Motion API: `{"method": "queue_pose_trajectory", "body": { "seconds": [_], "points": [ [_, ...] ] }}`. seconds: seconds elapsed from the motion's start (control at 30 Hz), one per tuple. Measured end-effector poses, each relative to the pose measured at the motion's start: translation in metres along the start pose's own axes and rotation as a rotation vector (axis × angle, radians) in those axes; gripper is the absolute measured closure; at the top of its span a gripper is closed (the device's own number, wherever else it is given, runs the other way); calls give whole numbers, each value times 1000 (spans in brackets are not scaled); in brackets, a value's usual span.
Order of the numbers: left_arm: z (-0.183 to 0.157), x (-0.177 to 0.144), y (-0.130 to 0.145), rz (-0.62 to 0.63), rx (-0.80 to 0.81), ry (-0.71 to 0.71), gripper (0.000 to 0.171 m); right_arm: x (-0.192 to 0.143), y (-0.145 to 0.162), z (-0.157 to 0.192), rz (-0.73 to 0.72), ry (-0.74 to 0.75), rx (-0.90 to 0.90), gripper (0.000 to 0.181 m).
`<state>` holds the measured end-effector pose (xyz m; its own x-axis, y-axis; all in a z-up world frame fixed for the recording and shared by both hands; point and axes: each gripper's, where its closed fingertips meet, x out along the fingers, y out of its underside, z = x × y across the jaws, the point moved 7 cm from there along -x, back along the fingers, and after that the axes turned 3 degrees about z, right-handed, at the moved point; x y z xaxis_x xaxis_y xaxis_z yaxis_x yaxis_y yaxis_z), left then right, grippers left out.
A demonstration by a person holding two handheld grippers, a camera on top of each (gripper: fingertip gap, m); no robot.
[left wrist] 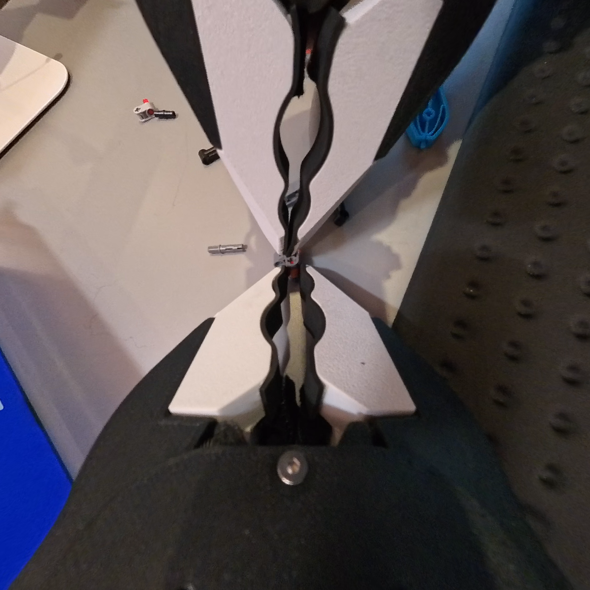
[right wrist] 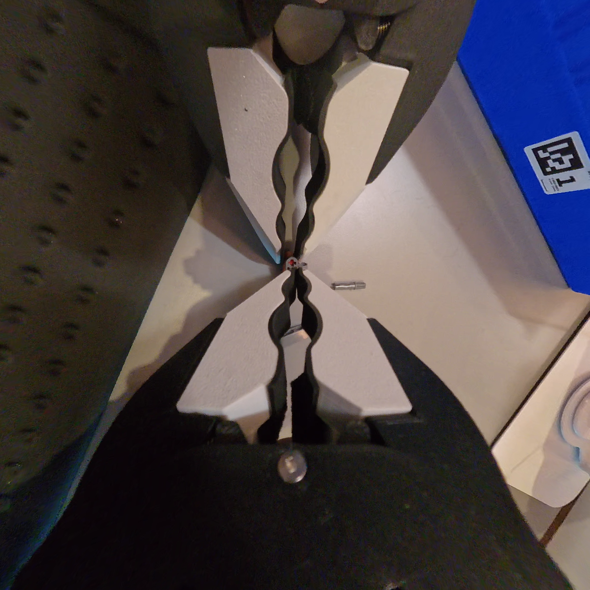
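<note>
My two grippers meet tip to tip just above the pale table. My left gripper is shut on a small red pin. My right gripper is shut on a small grey connector with a red centre. The pin and the connector touch between the tips. In the left wrist view the right gripper comes down from the top with the grey connector. In the right wrist view the left gripper comes down from the top.
A grey pin lies on the table beside the tips, also seen in the right wrist view. Farther off lie a white connector with red and black pins, a black pin and a blue plastic part. A blue box, a white tray and a dark studded surface border the area. Left and right tips are no more than a few centimetres apart.
</note>
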<state>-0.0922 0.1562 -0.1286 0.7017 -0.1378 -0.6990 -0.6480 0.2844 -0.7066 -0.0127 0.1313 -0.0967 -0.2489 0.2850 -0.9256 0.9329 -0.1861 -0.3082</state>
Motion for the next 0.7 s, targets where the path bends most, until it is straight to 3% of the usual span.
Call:
{"method": "queue_pose_trajectory", "body": {
  "seconds": [0.43,0.7],
  "points": [
    [-1,-2,2,-2,3,-28,166,1,-6,0,51,28,-34,181],
    [1,-2,2,-2,-22,-12,166,-1,-8,-3,-37,0,18,181]
  ]
}}
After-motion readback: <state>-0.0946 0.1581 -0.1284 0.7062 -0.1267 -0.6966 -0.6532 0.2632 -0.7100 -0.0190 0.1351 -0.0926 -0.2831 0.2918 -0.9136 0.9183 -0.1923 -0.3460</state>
